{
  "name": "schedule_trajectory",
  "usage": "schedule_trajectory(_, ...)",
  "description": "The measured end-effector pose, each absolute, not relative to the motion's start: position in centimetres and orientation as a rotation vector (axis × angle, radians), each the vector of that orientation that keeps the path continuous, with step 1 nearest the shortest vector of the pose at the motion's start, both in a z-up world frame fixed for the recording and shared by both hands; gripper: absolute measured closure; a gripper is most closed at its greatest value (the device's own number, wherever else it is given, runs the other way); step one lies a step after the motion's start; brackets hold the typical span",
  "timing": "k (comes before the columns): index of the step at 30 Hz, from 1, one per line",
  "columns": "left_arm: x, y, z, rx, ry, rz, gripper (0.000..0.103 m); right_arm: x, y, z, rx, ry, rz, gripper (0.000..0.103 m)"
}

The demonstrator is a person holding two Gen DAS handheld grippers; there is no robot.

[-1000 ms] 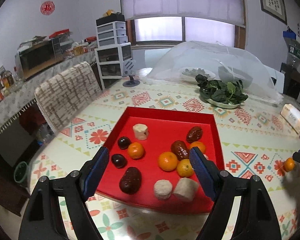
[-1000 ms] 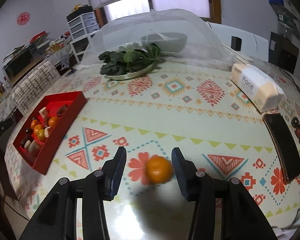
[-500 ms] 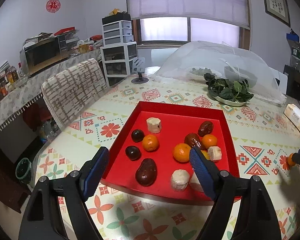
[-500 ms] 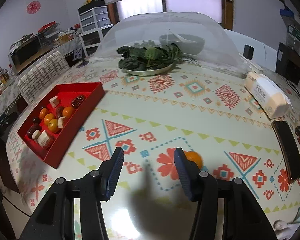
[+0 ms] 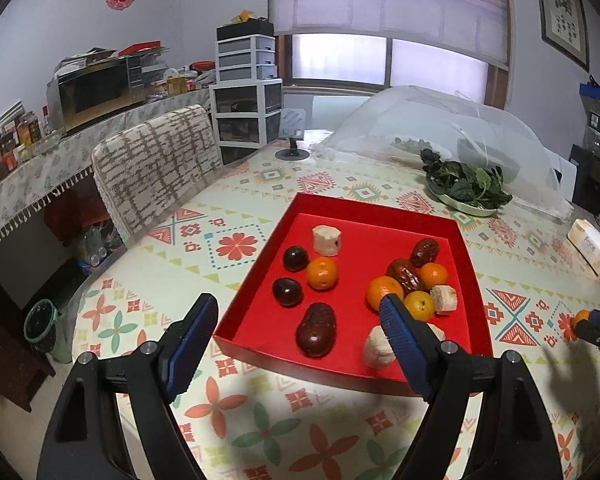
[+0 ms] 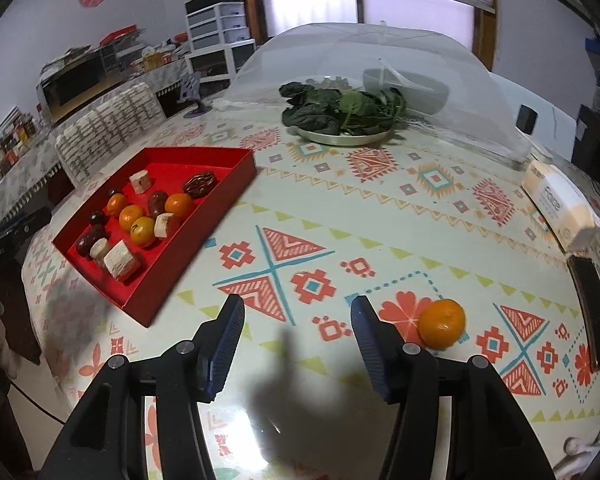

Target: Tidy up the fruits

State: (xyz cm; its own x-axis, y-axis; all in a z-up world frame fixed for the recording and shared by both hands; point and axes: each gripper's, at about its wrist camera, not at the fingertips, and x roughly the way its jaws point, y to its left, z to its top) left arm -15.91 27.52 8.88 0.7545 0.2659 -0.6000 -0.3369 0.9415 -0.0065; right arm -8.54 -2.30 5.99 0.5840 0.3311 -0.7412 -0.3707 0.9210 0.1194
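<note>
Fruits sit in two places right now: most are gathered in the red tray (image 5: 466, 258), and one lone tangerine (image 6: 442, 328) rests out on the patterned tablecloth (image 6: 380, 216), well apart from the tray. Over on the right wrist view, the right gripper (image 6: 298, 322) hangs above the cloth with its jaws opening and nothing between them; the tangerine lies just outside its right-hand finger, on an orange flower print. Inside the tray we've got small oranges (image 5: 322, 273), dark plums (image 5: 287, 291), wrinkled brown dates (image 5: 405, 273) and pale cut chunks (image 5: 326, 240) (what fruit those chunks are, I can't tell). The left gripper (image 5: 300, 320) is spread wide over the tray's near edge, gripping nothing, its right-hand finger hiding part of one orange (image 5: 384, 296) and a pale chunk (image 5: 376, 348). Far right of that view, the tip of the other gripper shows beside the stray tangerine. Beyond the tray, a plate of leafy greens (image 6: 342, 114) sits in front of a mesh food cover (image 6: 380, 56), and a tissue pack (image 6: 560, 204) lies near the table's right edge.
</note>
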Motion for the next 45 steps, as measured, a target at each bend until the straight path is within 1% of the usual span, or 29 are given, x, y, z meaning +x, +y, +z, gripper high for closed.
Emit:
schedule_trajectory(4, -16.8, 27.6, 9.2, -0.114, 0.579, 0.346, 0.021, -8.5, -4.4, 5.8, -0.015, 0.866, 0.36, 0.042)
schedule_trajectory(5, -17.2, 27.5, 9.5, -0.113, 0.549, 0.354, 0.019, -8.7, -4.6, 5.9, -0.017, 0.867, 0.356, 0.042)
schedule_trajectory(6, -17.8, 27.4, 10.0, -0.108, 0.508, 0.373, 0.01, -8.9, -4.4, 5.9, -0.021, 0.867, 0.363, 0.042)
schedule_trajectory(8, -18.9, 27.1, 11.0, -0.093, 0.432, 0.413, 0.0, -9.4, -3.6, 5.9, -0.04, 0.864, 0.386, 0.042)
schedule_trajectory(12, -21.3, 26.8, 13.0, -0.079, 0.29, 0.472, 0.0, -10.4, -0.9, 5.9, -0.096, 0.848, 0.439, 0.041)
schedule_trajectory(15, -22.0, 26.9, 13.6, -0.101, 0.272, 0.528, 0.0, -11.0, 1.3, 5.6, -0.117, 0.848, 0.487, 0.04)
schedule_trajectory(19, -21.5, 27.2, 13.5, -0.14, 0.316, 0.528, 0.0, -11.7, 4.1, 5.0, -0.144, 0.86, 0.544, 0.04)
schedule_trajectory(25, -19.8, 26.7, 11.7, -0.12, 0.453, 0.551, 0.0, -13.0, 7.7, 5.4, -0.182, 0.831, 0.622, 0.04)
schedule_trajectory(29, -19.2, 26.9, 10.8, -0.126, 0.504, 0.55, 0.0, -13.5, 8.6, 5.3, -0.186, 0.826, 0.636, 0.037)
schedule_trajectory(45, -18.5, 27.3, 9.6, -0.146, 0.576, 0.534, 0.0, -13.3, 8.8, 4.7, -0.176, 0.85, 0.633, 0.036)
